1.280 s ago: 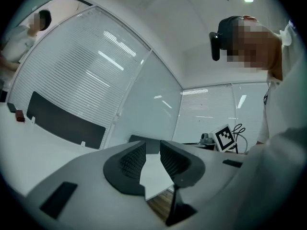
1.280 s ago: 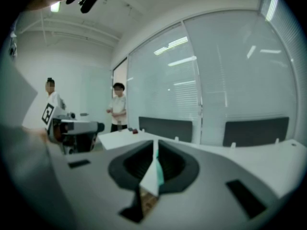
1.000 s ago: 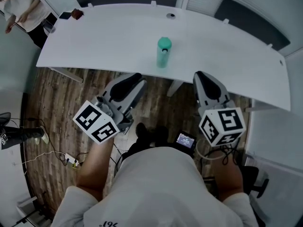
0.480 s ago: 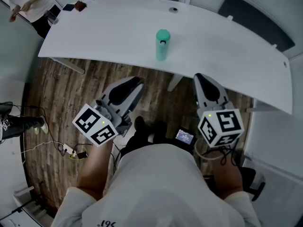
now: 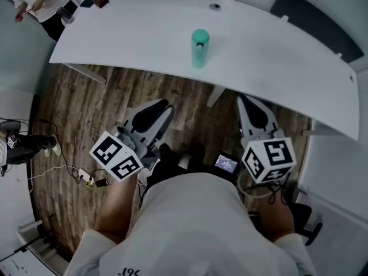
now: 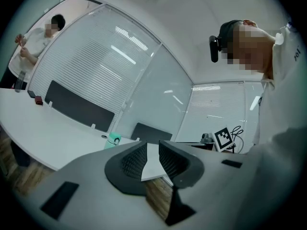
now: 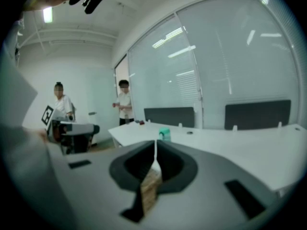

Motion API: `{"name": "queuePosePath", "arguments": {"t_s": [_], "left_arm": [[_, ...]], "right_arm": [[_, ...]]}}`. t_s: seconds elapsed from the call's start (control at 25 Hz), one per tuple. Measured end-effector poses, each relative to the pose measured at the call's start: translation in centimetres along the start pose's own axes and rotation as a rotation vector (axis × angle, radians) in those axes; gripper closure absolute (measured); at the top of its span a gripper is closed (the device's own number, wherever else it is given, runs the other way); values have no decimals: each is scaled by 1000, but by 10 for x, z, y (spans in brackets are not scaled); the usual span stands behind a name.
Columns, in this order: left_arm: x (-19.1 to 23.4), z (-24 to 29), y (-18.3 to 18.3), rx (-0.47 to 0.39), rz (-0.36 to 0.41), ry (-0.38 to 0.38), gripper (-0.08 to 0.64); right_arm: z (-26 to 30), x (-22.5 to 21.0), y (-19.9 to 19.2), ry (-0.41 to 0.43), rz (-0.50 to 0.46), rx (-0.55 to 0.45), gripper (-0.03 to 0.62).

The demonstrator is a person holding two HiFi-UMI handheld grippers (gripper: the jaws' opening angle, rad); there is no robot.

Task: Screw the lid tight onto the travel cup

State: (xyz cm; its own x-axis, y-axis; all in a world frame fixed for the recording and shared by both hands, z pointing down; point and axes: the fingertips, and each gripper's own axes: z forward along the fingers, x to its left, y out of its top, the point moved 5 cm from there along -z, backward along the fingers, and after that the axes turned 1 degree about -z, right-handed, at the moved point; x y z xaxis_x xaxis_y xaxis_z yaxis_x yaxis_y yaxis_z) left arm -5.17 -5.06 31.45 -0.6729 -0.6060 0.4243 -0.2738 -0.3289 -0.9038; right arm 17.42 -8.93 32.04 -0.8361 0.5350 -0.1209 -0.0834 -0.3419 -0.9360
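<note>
Your left gripper (image 6: 152,151) has its jaws a narrow gap apart. Nothing sits between the ribbed pads (image 6: 133,159); only the table edge and floor show beyond them. Your right gripper (image 7: 155,152) has its jaws pressed together and grips nothing either.

You carry both low in front of your body, over the wood floor (image 5: 86,114) and short of the near edge of the white table (image 5: 132,33). In the head view the left gripper sits at about 8 o'clock from the picture's middle and the right at about 4 o'clock. I read that as a resting carry, not a working pose, since neither gripper is near anything to hold.

The travel cup (image 5: 198,59) stands upright on the table at about 12 o'clock, well apart from both grippers. Its green lid (image 5: 200,37) sits on top, but it is too small to tell whether it is screwed fully home. If it needs turning, I'd expect one gripper to clamp the body while the other opens wider for the lid.
</note>
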Motion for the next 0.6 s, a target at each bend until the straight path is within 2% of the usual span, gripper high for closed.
{"name": "queuePosePath", "arguments": {"t_s": [0.6], "left_arm": [[27,-29,12,60,-7,-82,463]], "right_arm": [[7,46,8,-87,14,-11,569]]}}
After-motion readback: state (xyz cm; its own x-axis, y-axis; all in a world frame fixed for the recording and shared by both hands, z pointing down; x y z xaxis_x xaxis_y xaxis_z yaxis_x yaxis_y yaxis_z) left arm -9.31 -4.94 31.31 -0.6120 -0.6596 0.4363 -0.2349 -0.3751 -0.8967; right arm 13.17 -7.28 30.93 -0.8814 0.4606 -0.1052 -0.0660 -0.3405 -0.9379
